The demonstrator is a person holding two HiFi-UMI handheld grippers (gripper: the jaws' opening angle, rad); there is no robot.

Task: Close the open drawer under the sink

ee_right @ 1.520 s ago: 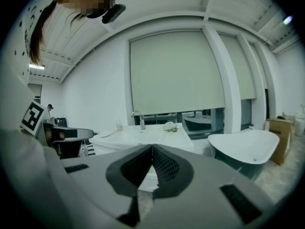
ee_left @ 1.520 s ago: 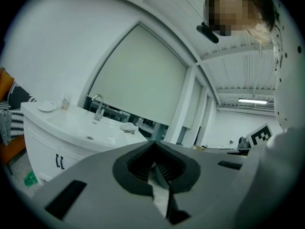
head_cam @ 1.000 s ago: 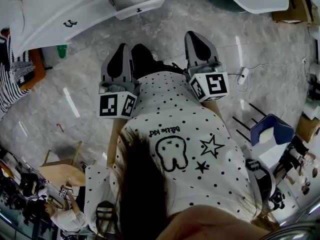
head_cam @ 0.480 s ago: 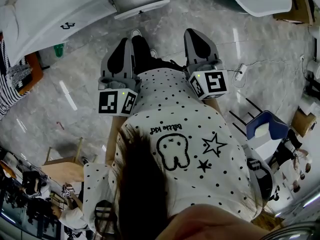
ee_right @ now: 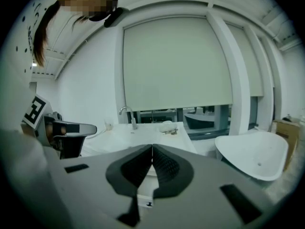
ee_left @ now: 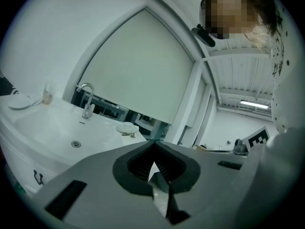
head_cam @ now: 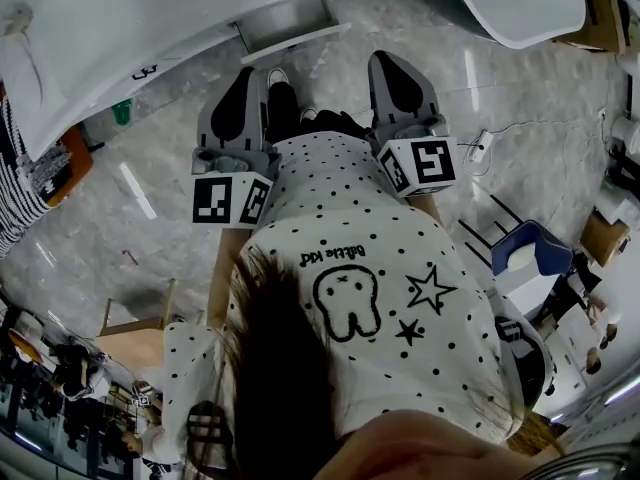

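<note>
2 empty tight-closed jaws, left gripper [head_cam: 250,76] and right gripper [head_cam: 384,64]; drawer's [head_cam: 298,40] long axis crosswise, front toward both.

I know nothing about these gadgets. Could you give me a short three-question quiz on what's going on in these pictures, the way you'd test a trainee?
1. True or false: the drawer under the sink is already pushed fully closed.
2. Multiple choice: what is the left gripper holding?
A. a cup
B. nothing; its jaws are together
C. the drawer's handle
3. Fill in: the right gripper has its jaws ____ and does not touch the drawer.

Key: 1 false, the drawer stands out from the cabinet; 2 B; 3 shut.
</note>
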